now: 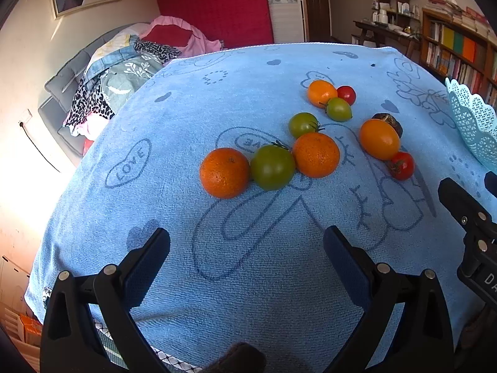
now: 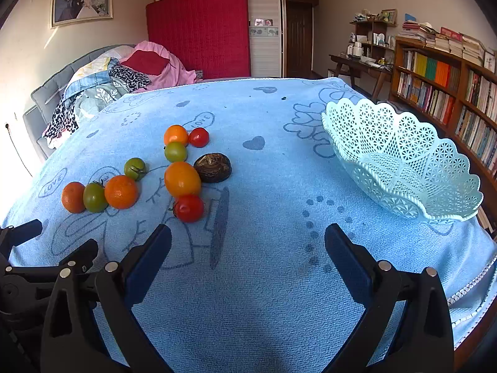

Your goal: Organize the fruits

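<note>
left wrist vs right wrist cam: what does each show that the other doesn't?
Left wrist only: the left gripper, open over the blue towel, and the right gripper's side at the right edge.

Right wrist only: the right gripper, open; the whole lattice basket, with no fruit visible in it (the left view clips it to an edge); the dark brown fruit unobstructed.

Both: the fruit cluster on the towel, including the large orange one and the near red tomato; bed, bookshelf.
</note>
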Available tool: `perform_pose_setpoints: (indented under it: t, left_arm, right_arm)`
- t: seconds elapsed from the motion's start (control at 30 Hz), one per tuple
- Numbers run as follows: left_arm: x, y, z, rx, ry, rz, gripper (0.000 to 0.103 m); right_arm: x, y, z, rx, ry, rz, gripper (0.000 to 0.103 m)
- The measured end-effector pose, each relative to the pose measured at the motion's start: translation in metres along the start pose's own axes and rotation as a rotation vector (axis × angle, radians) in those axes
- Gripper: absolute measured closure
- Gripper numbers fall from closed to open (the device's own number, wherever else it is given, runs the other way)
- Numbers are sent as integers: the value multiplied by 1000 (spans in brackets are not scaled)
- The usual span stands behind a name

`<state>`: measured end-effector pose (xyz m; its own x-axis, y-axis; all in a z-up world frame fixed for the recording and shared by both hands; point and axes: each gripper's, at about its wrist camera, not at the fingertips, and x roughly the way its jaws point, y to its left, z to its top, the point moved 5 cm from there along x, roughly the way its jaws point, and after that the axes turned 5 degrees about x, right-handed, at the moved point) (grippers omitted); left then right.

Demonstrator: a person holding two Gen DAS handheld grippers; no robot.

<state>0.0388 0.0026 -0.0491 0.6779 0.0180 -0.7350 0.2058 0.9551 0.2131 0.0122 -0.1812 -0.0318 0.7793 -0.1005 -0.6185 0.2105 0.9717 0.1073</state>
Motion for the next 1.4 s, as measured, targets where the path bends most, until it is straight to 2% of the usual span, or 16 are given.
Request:
perform_pose_setpoints:
  t: [1.03,1.23,1.4]
  left_arm:
    - [4,2,-3,-3,15,2,5]
    - [4,17,4,-32,16,-1,5]
    - [9,46,13,-108,29,-23,5]
  right_arm:
    - [4,-5,-1,25,20,5,3]
    - [4,-4,3,21,39,24,3]
    - [2,-4,16,32,90,98,3]
